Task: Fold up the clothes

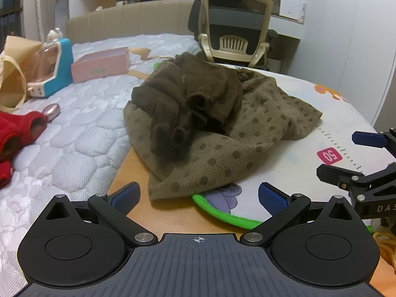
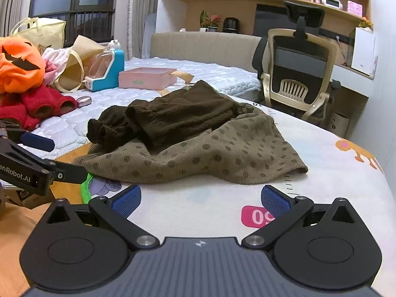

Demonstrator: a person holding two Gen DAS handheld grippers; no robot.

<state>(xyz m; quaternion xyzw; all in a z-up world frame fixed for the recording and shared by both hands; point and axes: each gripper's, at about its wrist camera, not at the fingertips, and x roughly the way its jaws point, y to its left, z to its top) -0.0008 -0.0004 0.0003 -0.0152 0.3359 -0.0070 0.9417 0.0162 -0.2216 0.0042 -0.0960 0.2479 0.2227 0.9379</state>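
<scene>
Both claws are spread wide and hold nothing. The left gripper (image 1: 198,198) hangs low over the wooden board's (image 1: 128,173) near edge, its blue pads (image 1: 125,195) either side of the nearest hem of the dotted garment (image 1: 222,148), close to it but not touching. The right gripper (image 2: 200,200) is level with it, just to its right, over the bare white mat (image 2: 321,173), pads (image 2: 274,200) flanking a pink "50" label (image 2: 255,216); it too stays short of the cloth. Both point the same way, toward the headboard (image 2: 205,47) and the chair (image 2: 299,71).

The clothes lie in a heap straight ahead of both claws: the olive dotted piece spreads flat underneath, partly on the mat and partly on the board, its long side running left to right across the view. The dark brown knit (image 2: 168,118) is bunched on top toward the left, its cuffs (image 2: 104,131) hanging off that side. A green mat trim (image 1: 222,212) peeks out beneath the hem.

Off to the left on the mattress (image 1: 74,136) sit red clothes (image 2: 37,106), a pink box (image 2: 146,78) and a blue toy (image 2: 109,74), well apart from the heap.
</scene>
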